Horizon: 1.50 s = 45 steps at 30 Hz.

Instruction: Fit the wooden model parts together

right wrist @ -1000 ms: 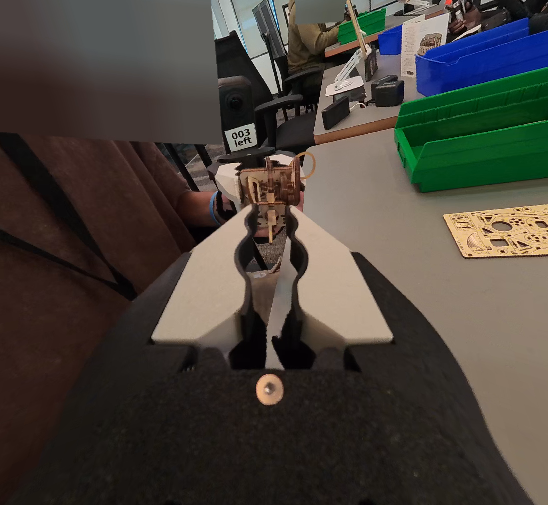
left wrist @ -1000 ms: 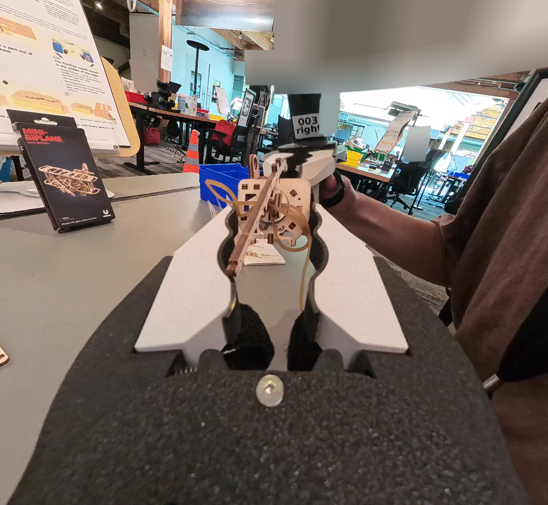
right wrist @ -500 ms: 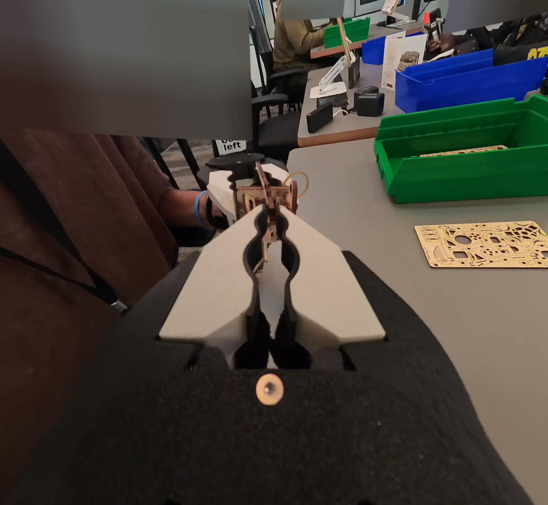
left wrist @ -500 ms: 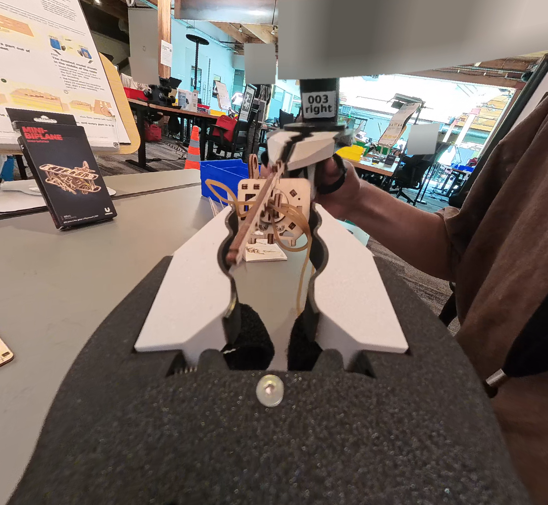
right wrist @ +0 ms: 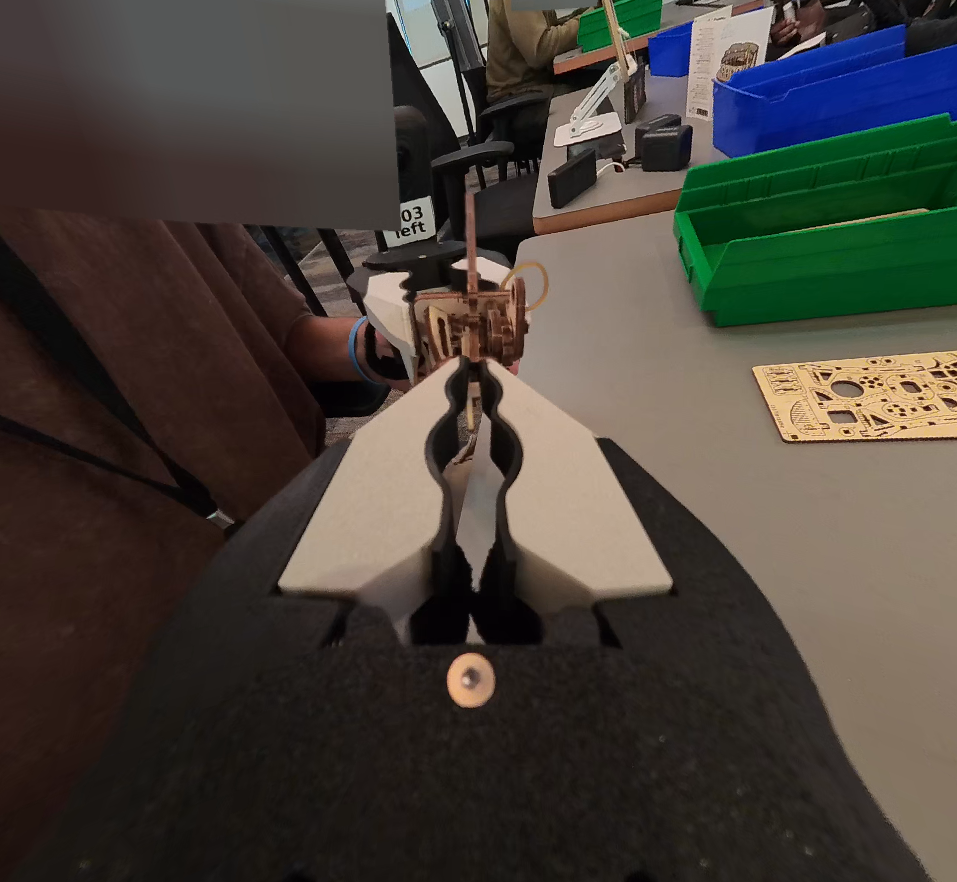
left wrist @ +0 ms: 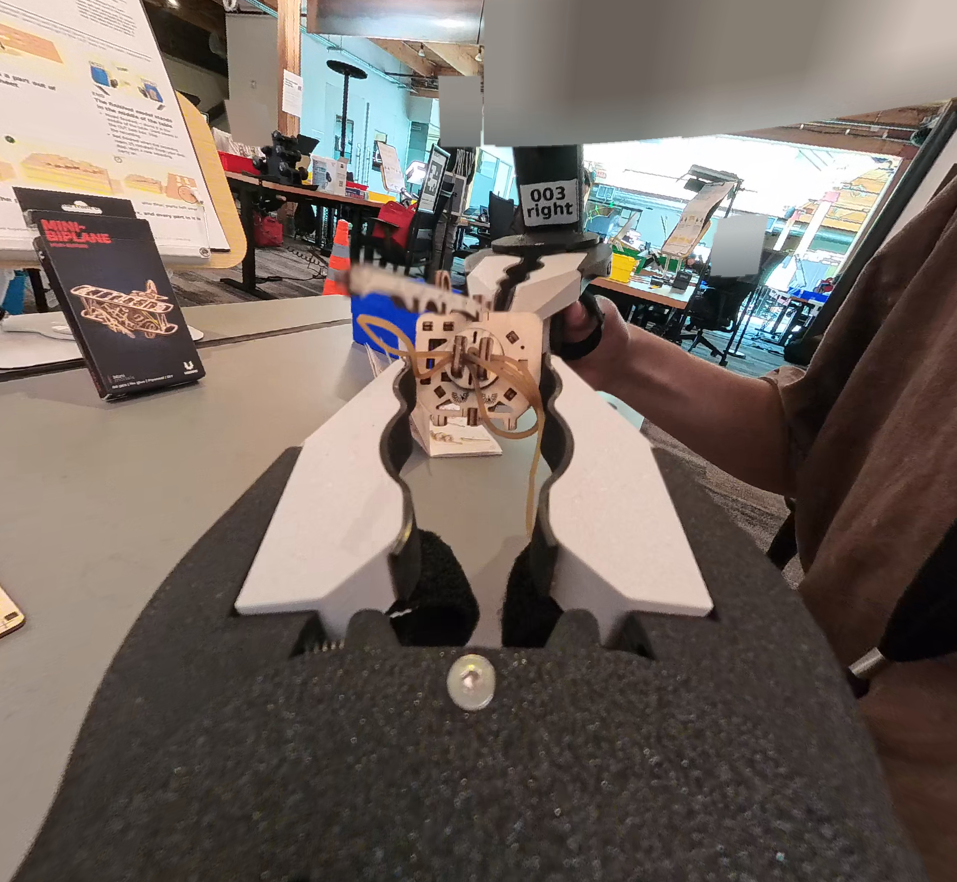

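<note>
Left gripper [left wrist: 479, 386] jaws part-open, clamped on the sides of the wooden model block [left wrist: 479, 365] at frame centre, held above the bench [left wrist: 155, 468] — rubber band [left wrist: 528, 422] looped over its face, tail hanging between the jaws. Right gripper [right wrist: 474, 370] jaws nearly closed, tips at the block's near edge; grip on the thin wooden strip [right wrist: 470, 246] — can't tell. Strip stands upright here, blurred in left wrist view. Laser-cut parts sheet [right wrist: 859, 401] lies at right of frame.
</note>
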Each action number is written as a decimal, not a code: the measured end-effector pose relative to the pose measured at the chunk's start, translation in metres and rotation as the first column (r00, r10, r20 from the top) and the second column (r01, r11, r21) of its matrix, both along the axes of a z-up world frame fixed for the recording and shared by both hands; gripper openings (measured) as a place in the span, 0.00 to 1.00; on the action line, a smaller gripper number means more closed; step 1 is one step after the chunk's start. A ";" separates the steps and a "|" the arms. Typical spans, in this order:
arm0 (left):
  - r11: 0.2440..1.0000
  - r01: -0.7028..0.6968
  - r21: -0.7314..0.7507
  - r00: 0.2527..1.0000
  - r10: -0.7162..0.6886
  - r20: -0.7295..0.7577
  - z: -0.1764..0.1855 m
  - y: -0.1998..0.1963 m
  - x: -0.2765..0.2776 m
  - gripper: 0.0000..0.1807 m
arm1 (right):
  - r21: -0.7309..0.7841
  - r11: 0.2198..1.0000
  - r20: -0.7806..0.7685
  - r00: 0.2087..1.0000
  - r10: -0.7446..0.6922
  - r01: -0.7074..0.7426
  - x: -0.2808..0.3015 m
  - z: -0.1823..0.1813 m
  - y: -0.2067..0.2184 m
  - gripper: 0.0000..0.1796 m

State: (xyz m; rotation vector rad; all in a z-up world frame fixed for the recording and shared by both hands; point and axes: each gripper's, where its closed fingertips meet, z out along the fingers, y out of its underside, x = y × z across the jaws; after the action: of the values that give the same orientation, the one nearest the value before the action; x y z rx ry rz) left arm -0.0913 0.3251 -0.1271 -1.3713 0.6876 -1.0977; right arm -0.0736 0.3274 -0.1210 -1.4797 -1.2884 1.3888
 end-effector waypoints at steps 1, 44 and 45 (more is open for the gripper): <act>1.000 -0.001 -0.001 1.000 0.001 0.000 0.000 0.000 0.000 0.26 | 0.004 1.000 -0.008 1.000 0.002 -0.002 0.001 0.002 -0.001 0.01; 1.000 -0.002 -0.009 0.999 0.002 -0.036 -0.007 0.002 0.002 0.25 | 0.093 0.996 0.008 1.000 -0.008 0.007 0.005 0.003 0.002 0.03; 1.000 -0.003 -0.007 0.999 0.003 -0.035 -0.006 0.001 0.002 0.25 | 0.091 0.996 0.014 1.000 -0.005 0.003 0.003 0.002 0.001 0.03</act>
State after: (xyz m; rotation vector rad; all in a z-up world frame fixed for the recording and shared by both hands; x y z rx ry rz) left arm -0.0889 0.3266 -0.1336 -1.4007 0.7074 -1.0766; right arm -0.0703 0.3288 -0.1194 -1.4318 -1.3391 1.3017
